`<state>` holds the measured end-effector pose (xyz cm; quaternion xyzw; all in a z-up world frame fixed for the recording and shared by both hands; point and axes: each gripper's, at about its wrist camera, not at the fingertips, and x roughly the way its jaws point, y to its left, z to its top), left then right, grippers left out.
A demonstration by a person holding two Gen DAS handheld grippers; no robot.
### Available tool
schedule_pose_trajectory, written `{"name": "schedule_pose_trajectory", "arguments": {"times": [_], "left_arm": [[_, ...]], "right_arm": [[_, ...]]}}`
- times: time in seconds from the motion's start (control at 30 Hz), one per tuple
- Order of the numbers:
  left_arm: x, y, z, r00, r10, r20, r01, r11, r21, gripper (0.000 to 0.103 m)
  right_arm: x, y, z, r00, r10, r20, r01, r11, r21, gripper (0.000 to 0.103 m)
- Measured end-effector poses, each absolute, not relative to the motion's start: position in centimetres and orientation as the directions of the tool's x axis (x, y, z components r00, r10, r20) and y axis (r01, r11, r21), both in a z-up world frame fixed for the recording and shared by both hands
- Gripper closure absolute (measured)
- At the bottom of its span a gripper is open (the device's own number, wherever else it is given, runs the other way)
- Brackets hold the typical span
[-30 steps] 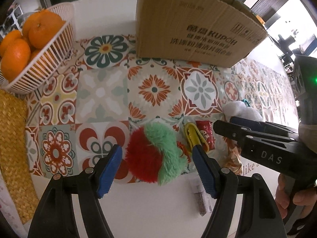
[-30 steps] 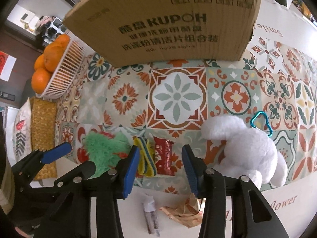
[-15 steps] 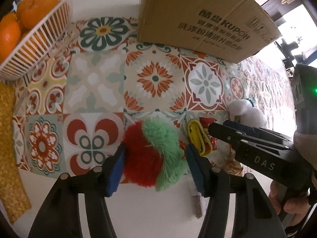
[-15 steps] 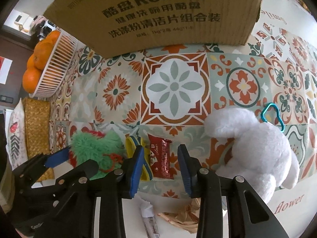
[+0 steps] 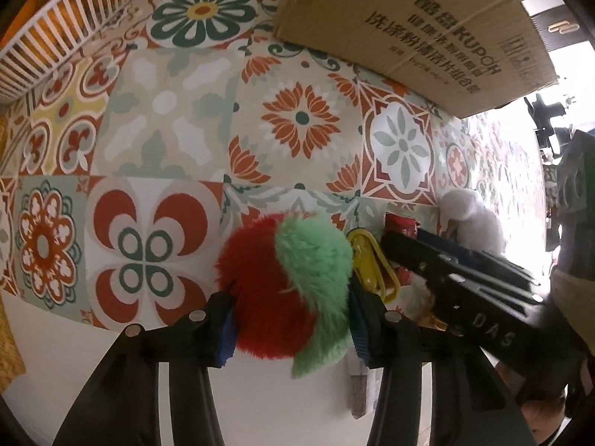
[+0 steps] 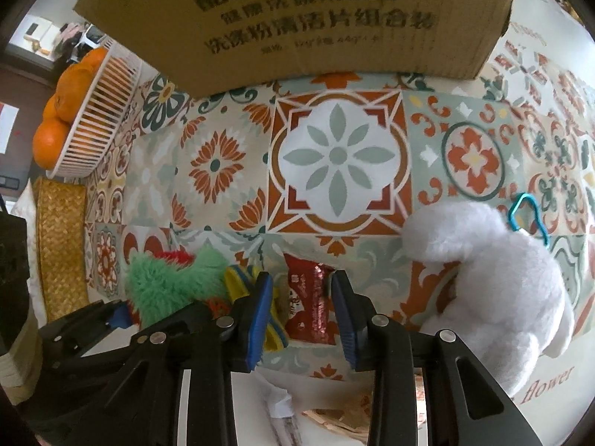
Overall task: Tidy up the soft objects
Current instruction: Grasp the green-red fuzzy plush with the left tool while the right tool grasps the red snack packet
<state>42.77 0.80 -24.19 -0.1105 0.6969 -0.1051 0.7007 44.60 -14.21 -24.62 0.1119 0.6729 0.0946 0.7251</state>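
A red and green plush ball [image 5: 290, 290] lies near the front edge of the patterned tablecloth [image 5: 167, 141]. My left gripper [image 5: 293, 329] straddles it from above with its jaws closing. Both blue pads touch the fur. To its right are a yellow and blue item [image 6: 241, 278] and a red snack packet [image 6: 308, 297]. My right gripper [image 6: 302, 316] is around the packet with its jaws closing. A thin gap still shows at the left pad. Further right lies a white plush toy [image 6: 483, 267] with a teal clip [image 6: 524, 212].
A large cardboard box [image 6: 297, 18] stands at the back. A white basket of oranges [image 6: 96, 119] and a woven mat [image 6: 59, 241] are at the left. Crumpled wrappers [image 6: 327, 420] and a stick packet [image 5: 359, 390] lie near the front edge.
Both grippers have sunk toward the table. The left jaws narrowed from wide apart to touching the plush ball's fur. The right jaws narrowed around the red packet.
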Motion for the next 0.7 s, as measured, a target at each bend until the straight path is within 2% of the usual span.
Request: {"name": "schedule_pose_trajectory", "arguments": {"times": [0.17, 0.37, 0.7], "left_arm": [[42.6, 0.6, -24.6, 0.011, -0.309, -0.951, -0.014, 0.951, -0.309, 0.059], [42.2, 1.0, -23.8, 0.031, -0.321, -0.947, -0.010, 0.947, -0.321, 0.063], [41.2, 0.6, -19.5, 0.168, -0.284, -0.944, 0.050, 0.959, -0.280, 0.064]], "right_arm": [[44.3, -13.9, -25.2, 0.083, 0.271, -0.959, 0.019, 0.962, 0.273, 0.078], [44.2, -14.4, -24.8, 0.095, 0.268, -0.959, 0.027, 0.962, 0.271, 0.079], [42.7, -15.6, -21.1, 0.192, 0.251, -0.949, -0.003, 0.967, 0.255, 0.079]]}}
